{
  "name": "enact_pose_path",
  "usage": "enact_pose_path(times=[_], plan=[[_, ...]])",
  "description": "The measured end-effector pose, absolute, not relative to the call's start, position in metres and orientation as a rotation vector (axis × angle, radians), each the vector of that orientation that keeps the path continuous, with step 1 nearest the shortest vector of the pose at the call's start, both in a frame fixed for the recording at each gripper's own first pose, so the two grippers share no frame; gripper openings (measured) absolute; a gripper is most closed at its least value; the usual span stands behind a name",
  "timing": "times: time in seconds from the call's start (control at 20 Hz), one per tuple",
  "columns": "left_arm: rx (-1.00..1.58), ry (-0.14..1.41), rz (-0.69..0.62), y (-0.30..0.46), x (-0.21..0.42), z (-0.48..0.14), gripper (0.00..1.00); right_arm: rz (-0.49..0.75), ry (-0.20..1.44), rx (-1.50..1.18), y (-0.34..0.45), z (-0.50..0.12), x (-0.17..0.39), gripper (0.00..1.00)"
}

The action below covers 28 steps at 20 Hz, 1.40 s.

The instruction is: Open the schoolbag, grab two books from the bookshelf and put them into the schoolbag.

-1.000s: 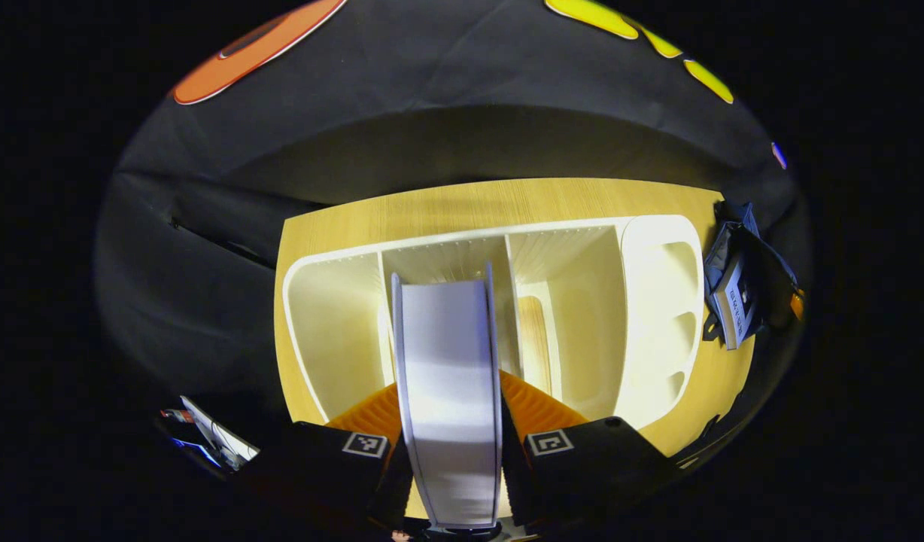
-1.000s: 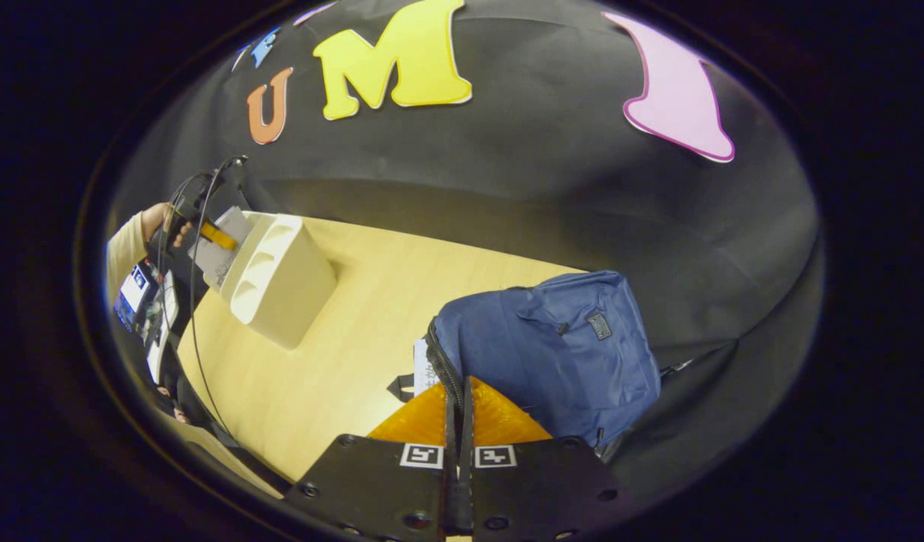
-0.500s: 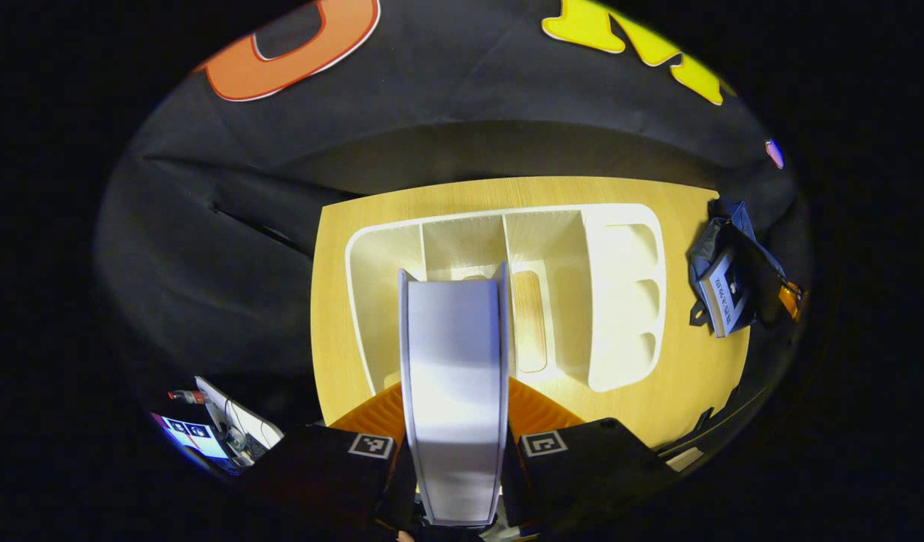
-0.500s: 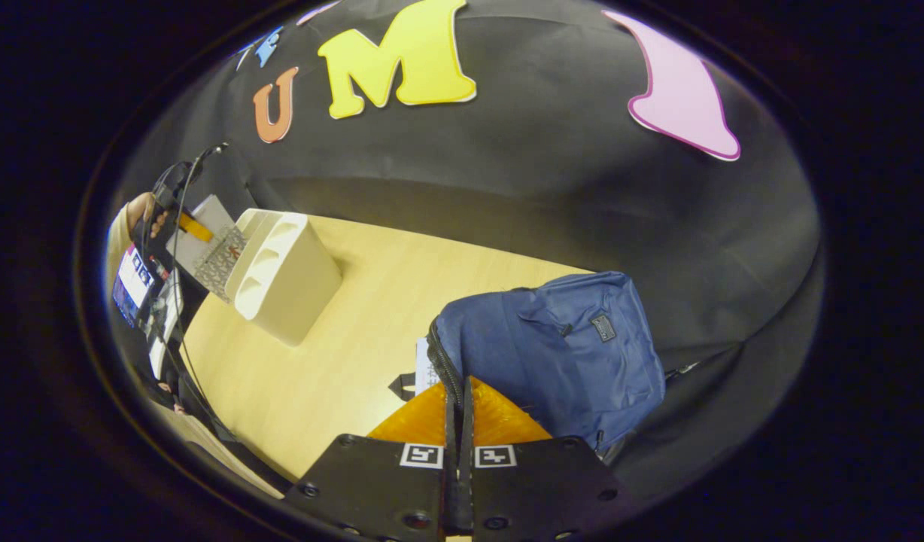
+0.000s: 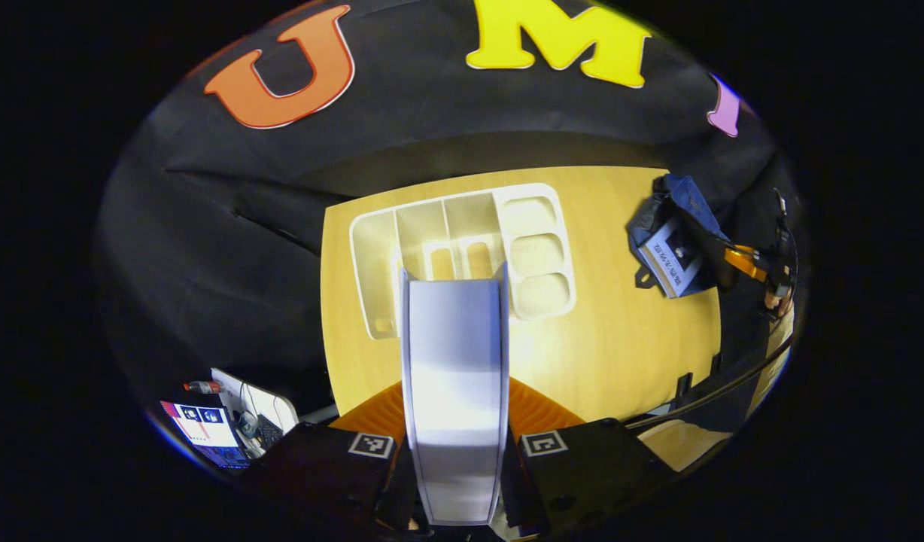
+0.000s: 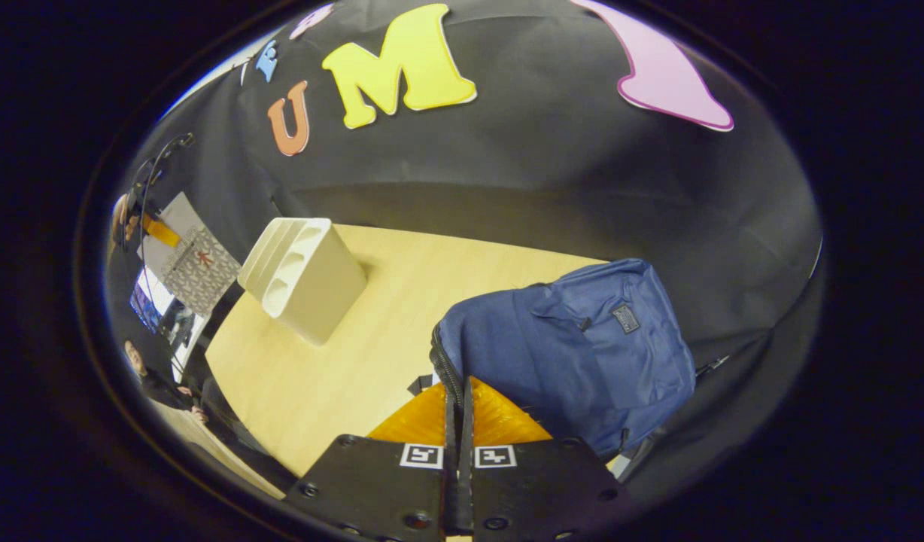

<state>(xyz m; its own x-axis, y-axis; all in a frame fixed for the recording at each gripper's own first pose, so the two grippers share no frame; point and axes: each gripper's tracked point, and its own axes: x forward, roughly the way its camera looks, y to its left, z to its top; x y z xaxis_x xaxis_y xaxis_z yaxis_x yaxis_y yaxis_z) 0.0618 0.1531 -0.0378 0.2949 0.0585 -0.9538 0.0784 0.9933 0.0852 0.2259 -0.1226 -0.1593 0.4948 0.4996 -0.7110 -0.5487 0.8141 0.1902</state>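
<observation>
Left gripper view is looking down along the left gripper point(image 5: 456, 452), whose two fingers are pressing on either side of a pale book point(image 5: 453, 391) and holding it upright in the air above the wooden table point(image 5: 612, 361). Beyond the book's top edge, the white bookshelf point(image 5: 462, 252) is standing on the table, its three long slots and three small side pockets lying open to the camera; no other books are showing in those slots. Farther to the right, the blue schoolbag point(image 5: 676, 241) is sitting on the table with its mouth held open, and a book with a printed spine point(image 5: 669, 257) is resting inside it; the far gripper at its opening is too small to judge. Right gripper view is showing the right gripper point(image 6: 459, 421) with its fingers pinched together on the zipper edge of the schoolbag point(image 6: 575, 346), which is slumping just ahead of it on the table point(image 6: 341, 376). A strip of white paper is peeking out at the bag's opening, probably that book's edge, though the view is too cramped to be sure. Well beyond, the bookshelf point(image 6: 304, 275) is standing near the table's far left corner, and past it the held book point(image 6: 191, 256) is hanging in mid-air, clear of the shelf.
</observation>
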Motion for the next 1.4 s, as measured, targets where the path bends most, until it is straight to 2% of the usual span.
enact_pose_path(times=[0.05,0.15,0.25,0.3,0.4,0.45,0.5,0.75,0.95,1.0,1.05,1.15,1.2,1.25,1.3,1.35,1.4], plan=[[0.130,1.279,-0.038,0.133,0.059,-0.032,0.47,0.648,0.839,-0.066,-0.124,-0.160,0.223,0.05],[0.147,1.295,-0.088,0.101,0.060,-0.029,0.47,0.657,0.834,-0.078,-0.127,-0.160,0.222,0.05],[0.164,1.300,-0.120,0.070,0.069,-0.030,0.47,0.659,0.843,-0.079,-0.127,-0.159,0.223,0.01],[0.168,1.291,-0.142,0.055,0.077,-0.033,0.47,0.657,0.847,-0.081,-0.126,-0.159,0.223,0.04],[0.146,1.283,-0.197,0.021,0.089,-0.041,0.48,0.658,0.852,-0.098,-0.126,-0.157,0.224,0.00],[0.117,1.285,-0.223,0.003,0.093,-0.050,0.47,0.656,0.857,-0.104,-0.126,-0.156,0.224,0.05],[0.079,1.284,-0.252,-0.016,0.100,-0.058,0.47,0.651,0.865,-0.105,-0.127,-0.155,0.224,0.00],[-0.221,1.201,-0.448,-0.111,0.145,-0.091,0.48,0.614,0.889,-0.118,-0.124,-0.153,0.228,0.01],[-0.463,1.069,-0.566,-0.159,0.198,-0.112,0.48,0.593,0.918,-0.127,-0.121,-0.158,0.228,0.00],[-0.503,1.052,-0.602,-0.168,0.209,-0.118,0.48,0.591,0.922,-0.133,-0.120,-0.159,0.228,0.05],[-0.526,1.039,-0.640,-0.176,0.206,-0.132,0.48,0.589,0.927,-0.141,-0.120,-0.159,0.227,0.01],[-0.557,1.022,-0.715,-0.186,0.217,-0.148,0.48,0.582,0.936,-0.155,-0.120,-0.160,0.226,0.01],[-0.574,1.017,-0.741,-0.192,0.219,-0.159,0.53,0.579,0.933,-0.161,-0.120,-0.159,0.227,0.05],[-0.603,1.018,-0.752,-0.199,0.222,-0.170,0.48,0.573,0.930,-0.166,-0.120,-0.158,0.228,0.01],[-0.641,1.019,-0.761,-0.205,0.226,-0.183,0.48,0.567,0.926,-0.170,-0.121,-0.156,0.229,0.01],[-0.691,1.021,-0.766,-0.212,0.228,-0.194,0.48,0.558,0.921,-0.172,-0.123,-0.155,0.228,0.05],[-0.756,1.028,-0.772,-0.220,0.230,-0.202,0.48,0.549,0.915,-0.171,-0.124,-0.153,0.231,0.01]])
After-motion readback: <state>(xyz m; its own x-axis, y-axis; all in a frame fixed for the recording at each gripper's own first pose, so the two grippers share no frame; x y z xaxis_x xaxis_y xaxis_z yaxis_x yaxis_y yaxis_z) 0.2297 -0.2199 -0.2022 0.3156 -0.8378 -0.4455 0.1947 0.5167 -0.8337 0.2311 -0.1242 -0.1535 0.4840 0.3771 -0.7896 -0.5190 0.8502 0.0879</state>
